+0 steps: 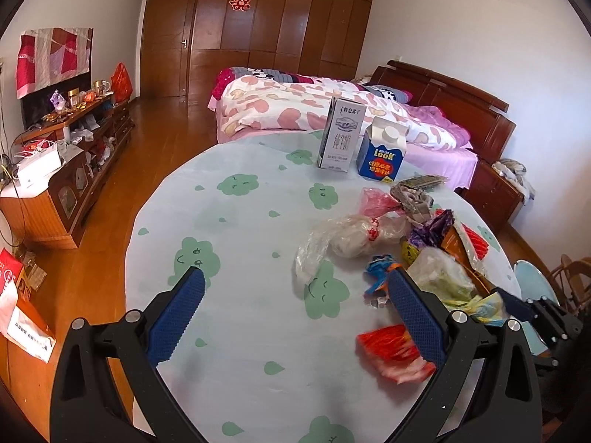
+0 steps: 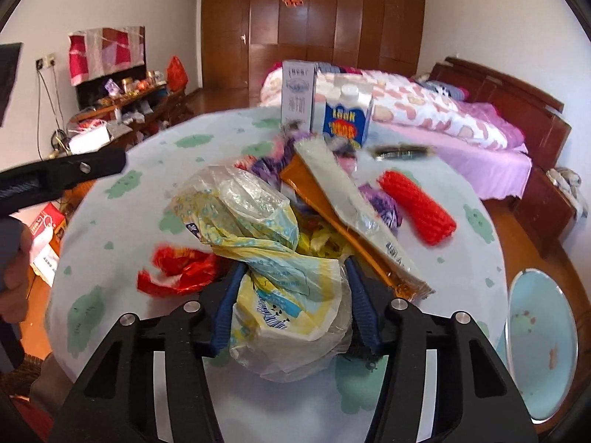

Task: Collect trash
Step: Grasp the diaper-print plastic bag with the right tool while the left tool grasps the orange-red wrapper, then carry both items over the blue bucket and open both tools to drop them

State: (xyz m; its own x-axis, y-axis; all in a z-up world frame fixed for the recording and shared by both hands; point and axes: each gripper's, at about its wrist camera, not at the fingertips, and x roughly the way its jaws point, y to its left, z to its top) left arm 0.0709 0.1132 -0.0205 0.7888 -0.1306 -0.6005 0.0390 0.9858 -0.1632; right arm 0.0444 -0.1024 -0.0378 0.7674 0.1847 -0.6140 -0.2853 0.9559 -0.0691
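So the right hand-held gripper (image 2: 295, 295) is clamped on a crumpled yellow-and-blue plastic bag (image 2: 280, 258), with the jaws pressing into its sides at the near edge of the desk (image 2: 110, 229). That bag looks feather-light and squishy, probably slippery film too, so I'd say a bunched-up fold is the best spot to pinch, which is roughly where it's held now. A loose flap would likely just slide out.

The left hand-held gripper (image 1: 295, 284) has its jaws spread wide apart with nothing between them, hovering over the near-left part of the desk. The trash pile sits to its right: a clear plastic bag (image 1: 347, 236) a bit farther out, a red wrapper (image 1: 391, 350) right beside its right finger, and a blue-and-orange wrapper (image 1: 380, 269) just past that fingertip. All flimsy, crinkly stuff, easy to lift, annoying to grip.

At the far side stand a white milk carton (image 1: 341, 136) and a blue carton (image 1: 384, 151), upright and side by side. Those look stiff; grabbing across the flat sides should work.
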